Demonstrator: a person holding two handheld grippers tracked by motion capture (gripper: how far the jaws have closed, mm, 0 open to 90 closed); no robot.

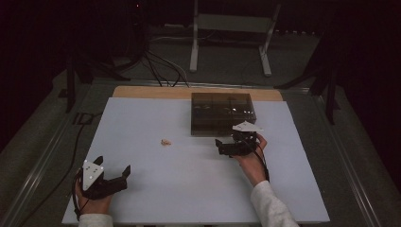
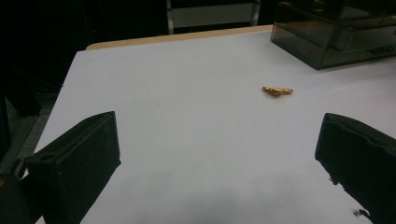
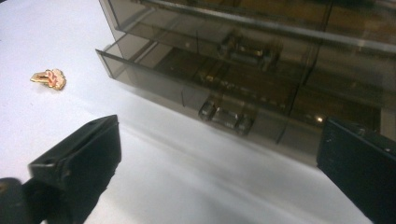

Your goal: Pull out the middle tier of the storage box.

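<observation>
A small gold and pink trinket (image 1: pixel 165 142) lies alone on the white table top (image 1: pixel 156 189). Behind it to the right stands a smoky see-through drawer box (image 1: pixel 222 113). My right gripper (image 1: pixel 234 142) is open just in front of the box. In the right gripper view its jaws stand wide apart before the bottom drawer (image 3: pixel 187 88), which is pulled out a little, its handle (image 3: pixel 226 116) between them and farther off. The trinket (image 3: pixel 49 78) lies off to the left. My left gripper (image 1: pixel 113 168) rests open near the front left, pointing toward the trinket (image 2: pixel 278 90).
A wooden strip (image 1: pixel 151 91) runs along the table's far edge. Beyond it are cables (image 1: pixel 163 68) on the floor and a white metal stand (image 1: pixel 231 28). The surroundings are dark. The box (image 2: pixel 336 32) sits at the far right in the left gripper view.
</observation>
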